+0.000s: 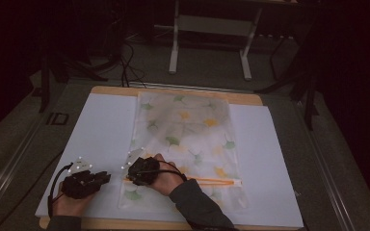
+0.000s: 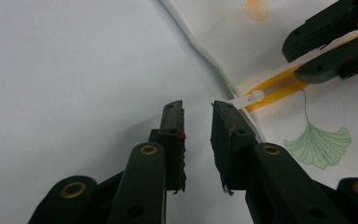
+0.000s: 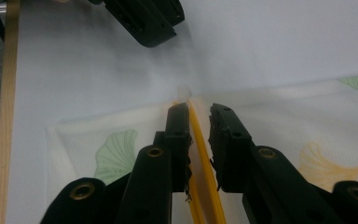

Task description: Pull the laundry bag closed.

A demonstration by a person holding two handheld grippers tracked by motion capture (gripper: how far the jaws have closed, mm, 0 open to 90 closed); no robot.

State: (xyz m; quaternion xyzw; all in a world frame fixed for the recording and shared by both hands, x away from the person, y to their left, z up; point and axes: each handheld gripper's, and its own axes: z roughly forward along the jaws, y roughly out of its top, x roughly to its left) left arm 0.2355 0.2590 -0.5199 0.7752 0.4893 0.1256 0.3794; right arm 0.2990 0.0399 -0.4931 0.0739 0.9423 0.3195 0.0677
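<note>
A translucent zip bag (image 1: 188,139) printed with green and yellow ginkgo leaves lies flat on a white board (image 1: 101,125). An orange zipper strip (image 1: 212,181) runs across its near end. My right gripper (image 1: 132,177) sits at the zipper's left end, and its slightly open jaws straddle the orange strip (image 3: 200,154). A white pull tab (image 2: 254,97) sticks out at the bag's edge. Just beyond my left gripper (image 2: 197,105) lies that tab; the jaws stand a little apart with nothing between them. That gripper (image 1: 105,178) rests on the board left of the bag.
The board lies on a wooden table whose edge (image 1: 125,224) shows along the front. Bare white board stretches to the left and right (image 1: 270,159) of the bag. Behind the table a white metal stand (image 1: 212,29) and cables sit on the dark floor.
</note>
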